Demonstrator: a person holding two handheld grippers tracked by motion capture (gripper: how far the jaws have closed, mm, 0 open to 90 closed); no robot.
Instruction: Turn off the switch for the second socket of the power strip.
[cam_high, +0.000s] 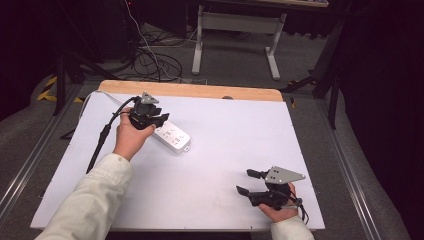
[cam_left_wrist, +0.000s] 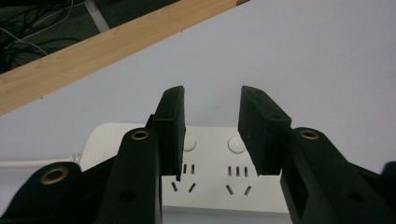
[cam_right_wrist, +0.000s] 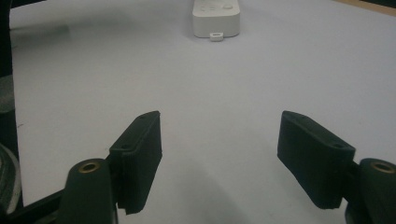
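The left claw (cam_high: 156, 119) is held over the near end of the white rectangular plastic power strip (cam_high: 172, 136), jaws apart. The right claw (cam_high: 248, 182) is rested low on the white counter (cam_high: 225, 150), jaws spread wide, the strip well ahead.

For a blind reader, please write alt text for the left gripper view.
Two open black jaws of the left gripper hang just above a white power strip lying on a white table; a wooden edge runs behind.

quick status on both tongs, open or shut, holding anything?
Left tongs: open, empty, poised over the white power strip.
Right tongs: open wide, empty, above the bare table.
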